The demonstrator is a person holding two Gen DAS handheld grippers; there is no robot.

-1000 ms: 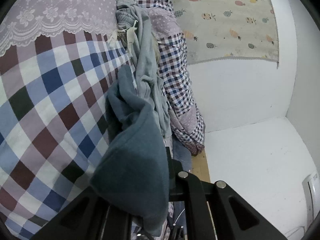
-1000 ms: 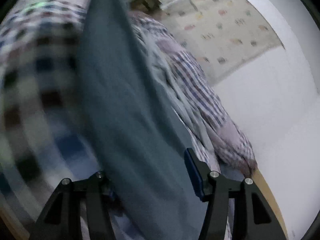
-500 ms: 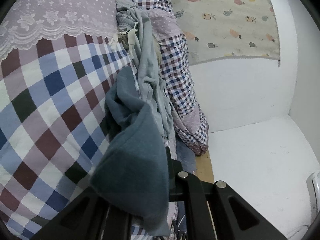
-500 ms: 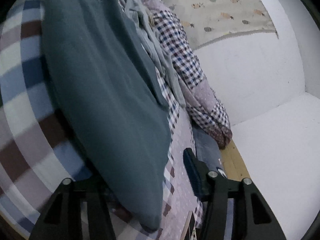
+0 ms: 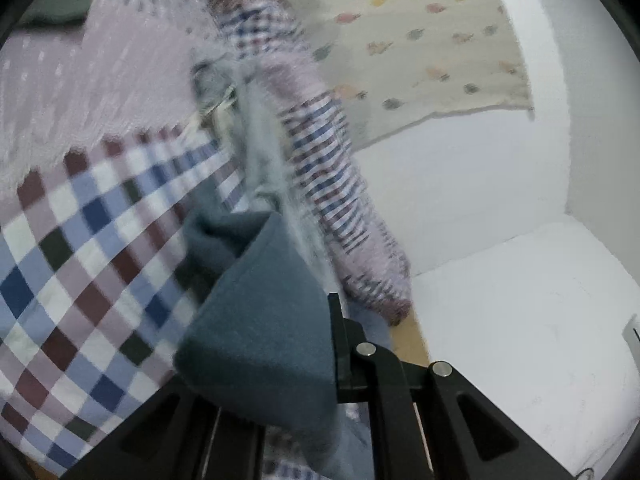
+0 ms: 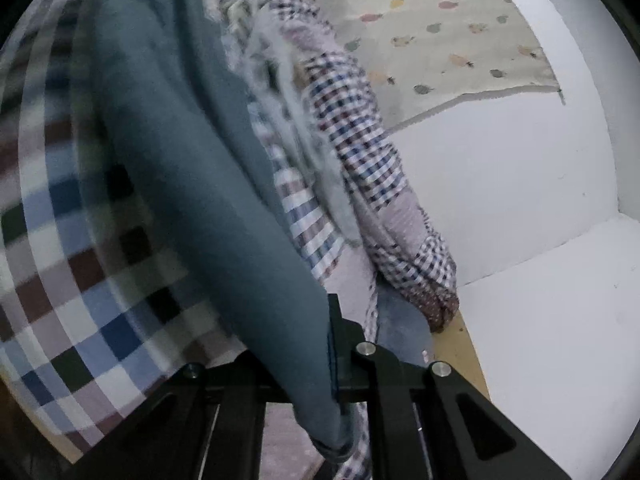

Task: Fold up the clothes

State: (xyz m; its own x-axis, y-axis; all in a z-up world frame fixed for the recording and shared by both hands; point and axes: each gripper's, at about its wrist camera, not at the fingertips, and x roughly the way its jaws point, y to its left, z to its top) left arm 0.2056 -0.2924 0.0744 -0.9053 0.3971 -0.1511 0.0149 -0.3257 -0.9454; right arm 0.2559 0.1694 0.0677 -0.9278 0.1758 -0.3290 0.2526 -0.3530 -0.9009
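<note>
Dim, flat indoor light, brightest on the white wall (image 5: 460, 184) at right; motion blur smears the checked bedspread (image 6: 80, 272); fisheye bends edges into black corners

One teal garment (image 5: 256, 320), one pale grey garment (image 5: 256, 148), one checked bedcover (image 5: 88, 248), one fruit-print cloth (image 5: 420, 48).

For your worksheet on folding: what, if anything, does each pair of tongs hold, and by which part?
Both hold the teal garment. The left tongs pinch a bunched fold of it; the right tongs, just closing, clamp its edge.
</note>
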